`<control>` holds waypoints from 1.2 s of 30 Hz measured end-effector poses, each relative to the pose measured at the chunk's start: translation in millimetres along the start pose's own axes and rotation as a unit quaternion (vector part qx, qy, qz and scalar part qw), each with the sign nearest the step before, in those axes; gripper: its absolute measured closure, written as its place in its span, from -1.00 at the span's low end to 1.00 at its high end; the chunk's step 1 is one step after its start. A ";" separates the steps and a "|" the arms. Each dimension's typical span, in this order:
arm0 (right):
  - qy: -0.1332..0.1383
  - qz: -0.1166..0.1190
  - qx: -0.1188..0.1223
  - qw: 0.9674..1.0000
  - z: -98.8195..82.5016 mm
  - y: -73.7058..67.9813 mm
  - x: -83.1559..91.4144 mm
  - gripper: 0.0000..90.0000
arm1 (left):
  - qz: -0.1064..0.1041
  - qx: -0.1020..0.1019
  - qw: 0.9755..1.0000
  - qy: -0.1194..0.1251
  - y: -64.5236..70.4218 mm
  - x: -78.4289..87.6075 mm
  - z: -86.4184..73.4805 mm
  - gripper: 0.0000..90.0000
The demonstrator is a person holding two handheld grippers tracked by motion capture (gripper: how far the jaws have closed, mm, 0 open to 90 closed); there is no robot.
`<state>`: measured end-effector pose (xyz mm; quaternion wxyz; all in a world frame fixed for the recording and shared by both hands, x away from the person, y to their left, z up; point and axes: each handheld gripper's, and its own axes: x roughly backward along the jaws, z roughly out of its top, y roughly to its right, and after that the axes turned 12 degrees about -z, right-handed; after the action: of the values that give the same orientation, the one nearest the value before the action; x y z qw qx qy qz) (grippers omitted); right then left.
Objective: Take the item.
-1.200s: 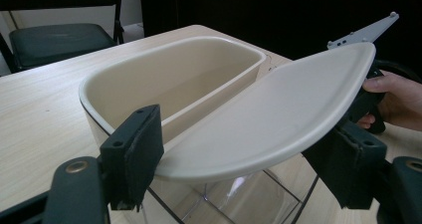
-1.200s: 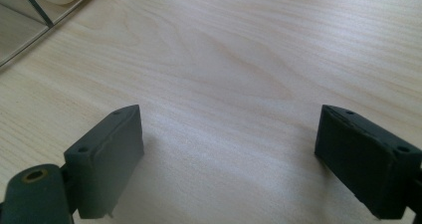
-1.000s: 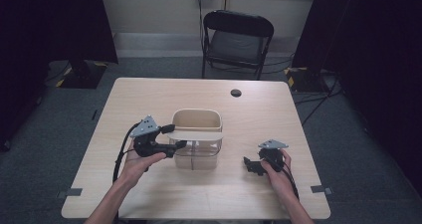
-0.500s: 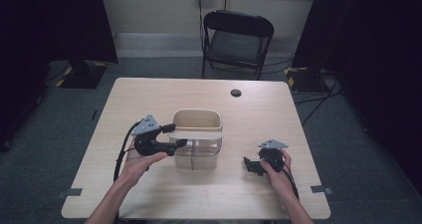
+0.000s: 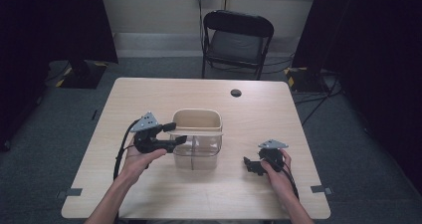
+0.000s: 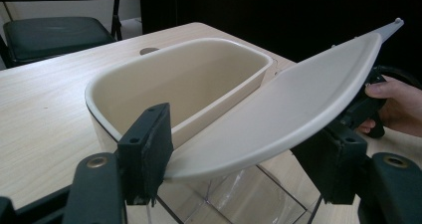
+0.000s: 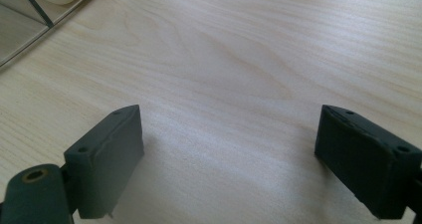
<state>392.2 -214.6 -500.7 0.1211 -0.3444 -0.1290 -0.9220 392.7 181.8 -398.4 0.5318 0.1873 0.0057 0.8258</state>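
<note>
My work surface is a rectangular table of pale, light-grained wood (image 5: 149, 97) standing on grey carpet, with a small round dark hole (image 5: 236, 92) near its far edge. Near the middle sits a clear plastic bin with a cream-coloured rim and hinged cream lid (image 5: 197, 133), resting directly on the wood. My right hand (image 5: 278, 171) lies on the tabletop toward the near right corner, well apart from the bin.

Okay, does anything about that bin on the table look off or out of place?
Yes: the bin's cream lid is tilted, one edge raised off the rim, lying between the left gripper's open jaws. Nothing looks spilled or broken.
</note>
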 end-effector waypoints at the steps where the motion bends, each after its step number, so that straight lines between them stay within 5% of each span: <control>1: 0.000 0.000 0.000 1.000 0.0 0.0 0.0 -0.75 | 0.000 0.000 1.000 0.000 -0.1 0.1 0.1 -0.26; 36: 0.000 0.000 0.000 1.000 0.0 0.0 0.0 -0.75 | 0.001 0.009 1.000 0.001 -2.8 -0.3 1.3 -0.24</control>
<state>392.2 -214.6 -500.7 0.1213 -0.3443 -0.1289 -0.9220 395.6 182.5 -397.9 0.5296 0.1910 0.0140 0.8264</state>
